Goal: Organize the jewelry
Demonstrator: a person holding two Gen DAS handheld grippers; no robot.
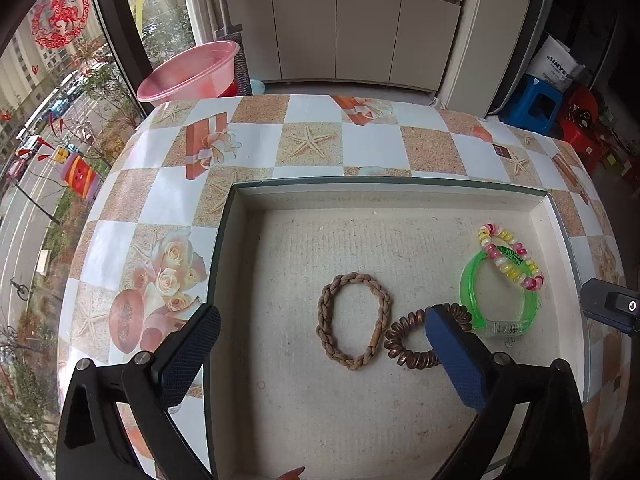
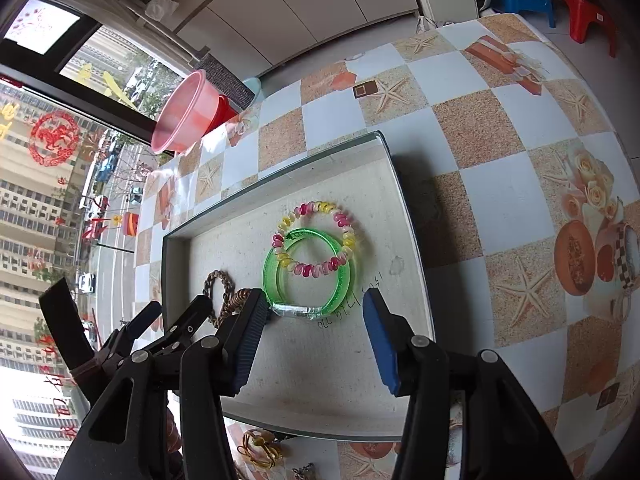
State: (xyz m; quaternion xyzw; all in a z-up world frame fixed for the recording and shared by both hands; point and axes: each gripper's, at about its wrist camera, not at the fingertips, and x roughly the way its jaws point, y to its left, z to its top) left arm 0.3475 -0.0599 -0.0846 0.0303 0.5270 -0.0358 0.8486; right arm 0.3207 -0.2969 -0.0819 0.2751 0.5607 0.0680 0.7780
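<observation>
A shallow white tray (image 1: 384, 186) (image 2: 280, 178) lies on the patterned table. On its floor are a brown braided bracelet (image 1: 362, 278) (image 2: 218, 280), a copper coil tie (image 1: 404, 350) (image 2: 240, 296), a green bangle (image 1: 464, 284) (image 2: 270, 272), and a pink-and-yellow coil tie (image 1: 508, 266) (image 2: 316, 270) resting across the bangle. My left gripper (image 1: 323, 314) stands wide open above the tray; the braided bracelet lies between its fingers, untouched, and its right finger (image 1: 452, 344) hides part of the copper tie. My right gripper (image 2: 313, 298) is open just short of the bangle's clear clasp, holding nothing.
Gold-coloured jewelry (image 2: 260, 452) lies on the tablecloth (image 1: 308, 140) in front of the tray's near rim. A pink basin (image 1: 192, 72) (image 2: 180, 112) stands past the table's far left corner by the window. Blue (image 1: 536, 104) and red stools sit on the floor at right.
</observation>
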